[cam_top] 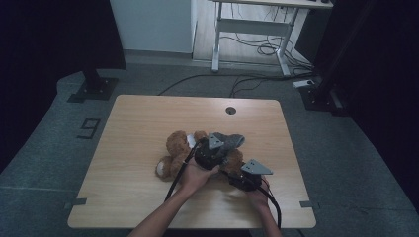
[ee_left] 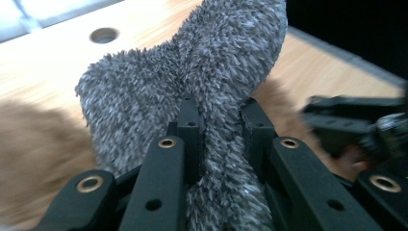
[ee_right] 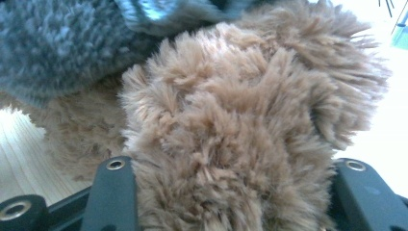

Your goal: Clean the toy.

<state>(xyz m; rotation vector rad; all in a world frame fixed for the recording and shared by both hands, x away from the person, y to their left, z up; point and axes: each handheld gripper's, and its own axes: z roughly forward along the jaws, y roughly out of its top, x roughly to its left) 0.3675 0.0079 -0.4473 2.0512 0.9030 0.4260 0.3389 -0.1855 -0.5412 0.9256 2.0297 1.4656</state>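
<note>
The brown teddy bear [cam_top: 178, 150] lies a little toward six o'clock of the middle of my wooden surface [cam_top: 133, 123], its white-soled foot pointing to about eight o'clock. A fuzzy grey cloth [cam_top: 230, 139] sits over its body on the three o'clock side.

My left tool [ee_left: 219, 130] has its jaws pinched narrow on that grey cloth; in the left gripper view the pile bulges out above and below the pads, with the bear's brown fur blurred at nine o'clock and the other tool at three o'clock. In the high view this tool [cam_top: 210, 153] sits right over the bear's middle.

My right tool [ee_right: 231, 192] stands about half wide with a thick limb of the bear filling the gap between its jaws, fur touching both, so it grips the bear there. In the high view it [cam_top: 247, 177] lies at about four o'clock of the bear.
</note>
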